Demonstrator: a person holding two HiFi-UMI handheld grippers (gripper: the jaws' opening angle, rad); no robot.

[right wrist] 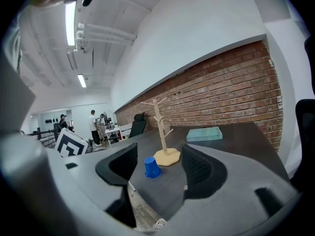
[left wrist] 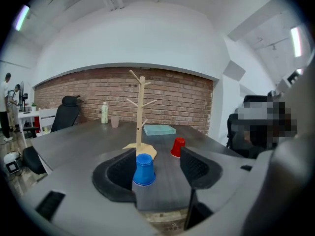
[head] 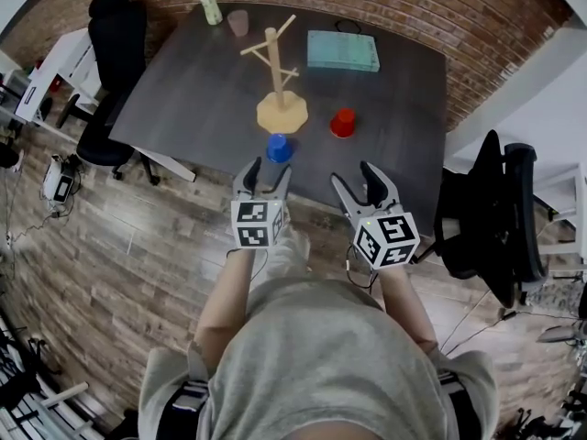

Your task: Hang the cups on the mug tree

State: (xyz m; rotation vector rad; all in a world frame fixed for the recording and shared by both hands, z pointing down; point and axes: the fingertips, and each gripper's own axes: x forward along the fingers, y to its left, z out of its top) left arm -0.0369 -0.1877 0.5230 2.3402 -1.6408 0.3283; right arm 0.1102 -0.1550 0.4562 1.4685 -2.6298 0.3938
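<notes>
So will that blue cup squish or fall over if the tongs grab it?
The blue cup looks like thin plastic, so it is probably light and may dent under a hard squeeze. It stands upside down on its wide rim, so a nudge would likely slide it rather than tip it.

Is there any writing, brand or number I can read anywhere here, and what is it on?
No readable text.
The left gripper and right gripper show only black-and-white square patterns, no words.
The bottle has a label too small to read.
The teal box shows no print.
</notes>
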